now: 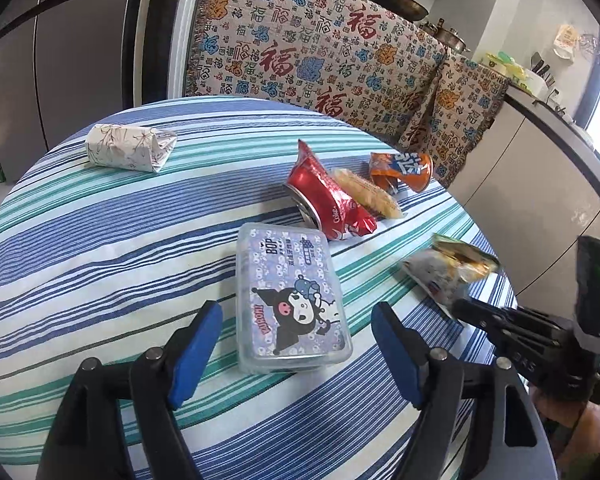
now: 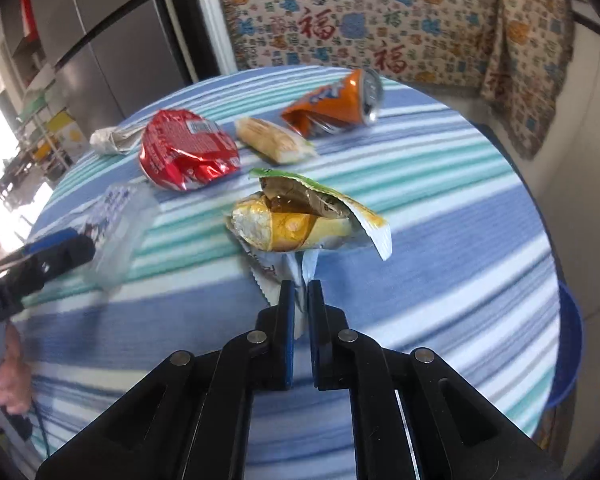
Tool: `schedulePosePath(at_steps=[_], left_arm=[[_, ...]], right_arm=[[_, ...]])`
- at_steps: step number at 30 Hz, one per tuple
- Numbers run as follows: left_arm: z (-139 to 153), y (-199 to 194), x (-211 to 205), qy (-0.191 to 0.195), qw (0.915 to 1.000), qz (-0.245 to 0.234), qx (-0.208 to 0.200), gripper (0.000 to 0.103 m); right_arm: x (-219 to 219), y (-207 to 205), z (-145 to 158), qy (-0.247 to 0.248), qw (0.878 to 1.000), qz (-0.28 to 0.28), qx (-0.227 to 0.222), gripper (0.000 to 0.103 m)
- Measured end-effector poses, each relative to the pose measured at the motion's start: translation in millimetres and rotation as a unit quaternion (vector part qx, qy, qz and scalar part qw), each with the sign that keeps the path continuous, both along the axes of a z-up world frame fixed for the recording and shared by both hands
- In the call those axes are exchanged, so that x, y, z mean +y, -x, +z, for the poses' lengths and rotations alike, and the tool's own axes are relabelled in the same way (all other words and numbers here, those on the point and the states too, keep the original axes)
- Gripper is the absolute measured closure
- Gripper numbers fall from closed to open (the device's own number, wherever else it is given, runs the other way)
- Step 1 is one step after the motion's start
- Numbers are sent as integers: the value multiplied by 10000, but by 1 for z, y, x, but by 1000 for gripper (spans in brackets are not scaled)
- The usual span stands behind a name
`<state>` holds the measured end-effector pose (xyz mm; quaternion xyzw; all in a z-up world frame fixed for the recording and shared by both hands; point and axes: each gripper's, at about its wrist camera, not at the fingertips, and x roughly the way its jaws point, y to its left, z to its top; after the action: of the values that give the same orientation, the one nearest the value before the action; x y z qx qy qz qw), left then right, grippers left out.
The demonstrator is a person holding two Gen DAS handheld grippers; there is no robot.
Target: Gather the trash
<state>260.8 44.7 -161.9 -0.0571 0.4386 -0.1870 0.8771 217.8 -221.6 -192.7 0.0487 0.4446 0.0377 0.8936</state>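
Right tongs [image 2: 300,292] pinch only torn edge of snack wrapper [image 2: 300,220] — may slip, spill crumbs on bench [image 2: 460,240]. Left tongs [image 1: 296,336] gape around plastic box [image 1: 292,300], gripping nothing.

Both wrist views near, sharing table [image 1: 100,240]

the clear plastic box [image 2: 118,232] is smeared by blur in the right wrist view, its print unreadable, and the left gripper [image 2: 66,250] covers its near corner. the snack wrapper [image 2: 300,220] has its lower end pinched out of sight between the right gripper [image 2: 300,300] pads. the crushed red can [image 1: 326,204] hides part of the yellow packet [image 1: 370,194]. small print on the cans is too fine to read. the person's hand [image 2: 8,376] is cut off at the frame's left edge.
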Motion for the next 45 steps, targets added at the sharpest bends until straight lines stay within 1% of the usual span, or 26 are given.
schedulePosePath(at_steps=[3,6,7,8,9,10,11,14,17,20,22,24,26,27,30,31,33,34,36,37,39,40,41,42,43,45], left_arm=[[-10,-5,-11,-183,9998,16,113,25],[-15,-7,-16,-321,9994,108,29,25],[-16,-7,-16,-339,9993,122,-11,26],[-17,-6,-16,-368,9992,132,-43,29],[-17,-6,-16,-392,9991,123,-79,35],[-18,-5,-15,-406,9991,108,-84,36],[-18,-3,-14,-385,9992,88,-71,36],[-18,11,-13,-313,9995,-33,15,36],[-14,34,-21,-132,9991,-363,187,36],[-10,55,-36,-384,9973,-612,87,36],[-14,62,-39,-532,9969,-576,58,36],[-15,62,-39,-505,9973,-525,72,36],[-13,60,-37,-437,9978,-485,63,36],[-12,61,-35,-405,9981,-466,41,36],[-5,62,-30,-273,9986,-444,-6,34],[-3,62,-29,-237,9987,-462,-10,31],[-2,61,-31,-201,9985,-517,3,30],[-2,60,-33,-213,9983,-544,18,30],[-4,58,-38,-331,9978,-580,12,30],[-6,57,-42,-441,9972,-599,15,30],[-10,54,-45,-557,9967,-583,18,30],[-11,54,-45,-572,9968,-566,30,30],[-12,54,-45,-584,9967,-556,28,30],[-12,55,-45,-611,9966,-558,15,30],[-12,56,-45,-660,9962,-569,-3,38],[-12,57,-45,-718,9956,-599,-36,38]], right_arm=[[1,36,-2,-152,9998,21,117,97],[8,59,-3,-336,9992,204,115,89],[10,64,-3,-402,9987,299,112,79],[11,68,-2,-456,9981,398,87,60],[11,72,0,-432,9980,462,31,51],[11,78,3,-334,9982,497,-76,42],[9,79,6,-208,9983,520,-187,41],[-2,79,16,109,9982,495,-328,41],[-10,67,23,216,9975,585,-322,41],[-8,56,35,369,9955,758,-439,41],[-1,48,45,357,9931,959,-571,41],[8,39,47,179,9899,1278,-595,48],[13,29,38,242,9890,1414,-374,77],[12,25,31,394,9897,1357,-234,80],[-6,27,21,416,9936,1049,-52,78],[-12,28,20,353,9948,954,-19,74],[-20,30,21,199,9957,904,31,72],[-19,30,23,241,9956,907,49,72],[-13,29,25,433,9940,1001,110,64],[-9,27,25,541,9931,1021,182,57],[-2,20,22,706,9918,1004,363,56],[-1,16,20,740,9918,947,429,58],[-3,14,20,726,9924,887,456,69],[-4,13,21,644,9932,857,456,78],[-5,13,23,599,9938,824,456,86],[-7,16,26,513,9947,779,437,90]])
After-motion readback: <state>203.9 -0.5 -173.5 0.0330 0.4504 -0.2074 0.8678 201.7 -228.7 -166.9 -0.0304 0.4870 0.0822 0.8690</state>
